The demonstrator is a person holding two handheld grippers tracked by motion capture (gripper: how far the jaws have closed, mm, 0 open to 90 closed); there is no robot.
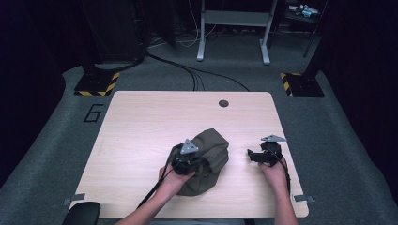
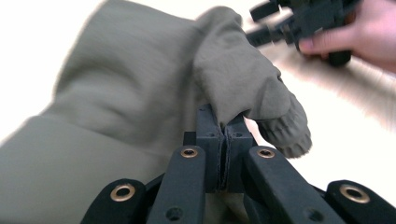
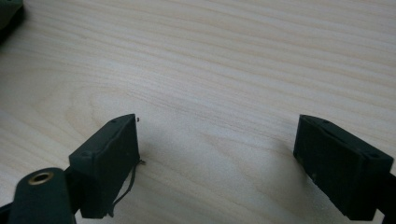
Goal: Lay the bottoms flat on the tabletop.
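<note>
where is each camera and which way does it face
High view: above the person's side, looking forward and down on the table; both forearms enter from below.
Left gripper view: rides the left tool, shut on the olive garment; right hand beyond.
Right gripper view: rides the open right tool, facing bare wood.
Shared: garment.

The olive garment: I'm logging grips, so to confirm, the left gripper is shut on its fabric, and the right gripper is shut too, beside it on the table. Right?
Not quite. The left gripper is shut on the olive garment, but the right gripper is open: the right gripper view shows its jaws wide apart over the bare table.
</note>
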